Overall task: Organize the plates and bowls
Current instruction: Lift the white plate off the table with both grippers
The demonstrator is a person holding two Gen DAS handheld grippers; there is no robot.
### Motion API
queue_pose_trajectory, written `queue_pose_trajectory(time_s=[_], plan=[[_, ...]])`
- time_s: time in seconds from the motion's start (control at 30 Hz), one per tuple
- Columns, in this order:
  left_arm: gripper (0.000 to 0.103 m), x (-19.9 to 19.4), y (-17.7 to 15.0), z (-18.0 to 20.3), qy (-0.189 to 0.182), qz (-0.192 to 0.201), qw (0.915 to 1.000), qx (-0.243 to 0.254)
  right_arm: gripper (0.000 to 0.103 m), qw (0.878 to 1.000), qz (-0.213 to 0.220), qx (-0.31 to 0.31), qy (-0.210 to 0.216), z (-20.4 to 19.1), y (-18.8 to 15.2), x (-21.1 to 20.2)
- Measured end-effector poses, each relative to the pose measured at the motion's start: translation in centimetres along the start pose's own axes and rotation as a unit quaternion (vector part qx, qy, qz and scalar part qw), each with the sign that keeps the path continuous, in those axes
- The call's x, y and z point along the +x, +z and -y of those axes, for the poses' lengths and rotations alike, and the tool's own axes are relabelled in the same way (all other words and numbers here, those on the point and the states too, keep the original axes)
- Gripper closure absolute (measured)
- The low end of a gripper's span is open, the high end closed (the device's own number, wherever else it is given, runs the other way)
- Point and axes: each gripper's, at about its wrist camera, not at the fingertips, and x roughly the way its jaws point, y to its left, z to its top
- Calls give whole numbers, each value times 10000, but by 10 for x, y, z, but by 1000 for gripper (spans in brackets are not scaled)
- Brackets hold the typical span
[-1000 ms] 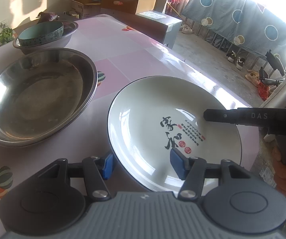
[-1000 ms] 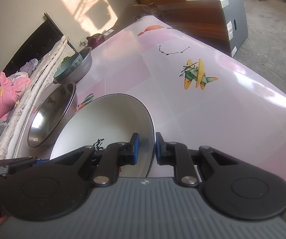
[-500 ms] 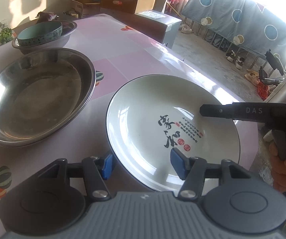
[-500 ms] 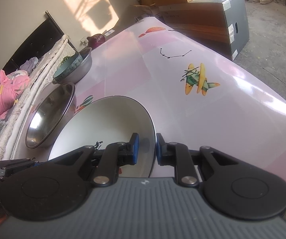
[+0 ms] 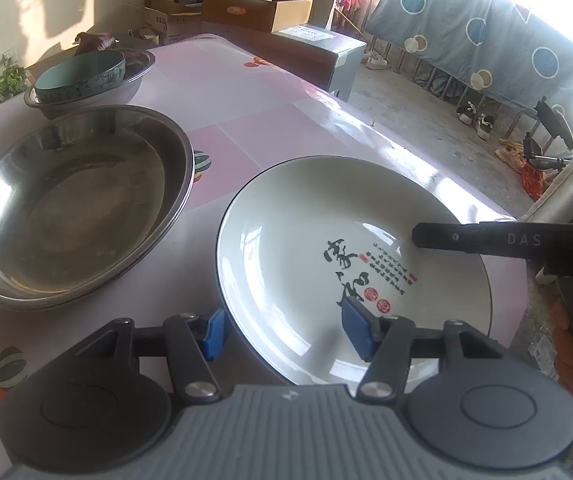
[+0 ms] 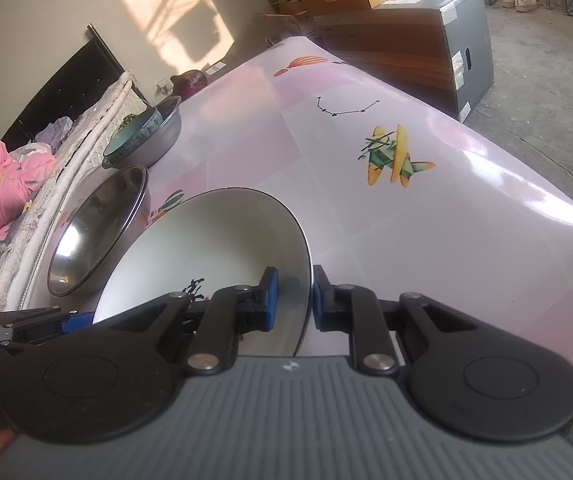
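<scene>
A white ceramic plate (image 5: pixel 326 240) with black calligraphy sits near the table's front right; it also shows in the right wrist view (image 6: pixel 214 256). My right gripper (image 6: pixel 292 294) is shut on the plate's right rim, one pad inside and one outside. My left gripper (image 5: pixel 282 330) is open, its jaws straddling the plate's near rim without touching. A large steel basin (image 5: pixel 74 208) lies left of the plate. A teal bowl (image 5: pixel 80 76) sits inside a second steel basin (image 5: pixel 134 76) at the far left.
The pink table (image 5: pixel 270 120) has cartoon prints, with its edge close to the right of the plate. A bed with pink bedding (image 6: pixel 2 192) lies along the table's left side. Boxes and a cabinet (image 6: pixel 414 48) stand beyond the far end.
The plate, held by the right gripper, has shifted slightly left and away. The left gripper stays open around the near rim.
</scene>
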Motion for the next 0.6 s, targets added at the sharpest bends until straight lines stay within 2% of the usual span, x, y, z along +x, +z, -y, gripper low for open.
queue_pose_trajectory(time_s=[0.2, 0.43, 0.6], plan=[[43, 0, 0, 0, 9, 16, 10000, 8, 86, 10000, 58, -2, -49, -1, -4, -2], [42, 2, 1, 7, 199, 48, 9997, 161, 86, 9999, 112, -40, -97, -4, -5, -3], [43, 2, 4, 7, 257, 5, 9996, 74, 85, 9994, 131, -215, -216, -9, -5, -3]])
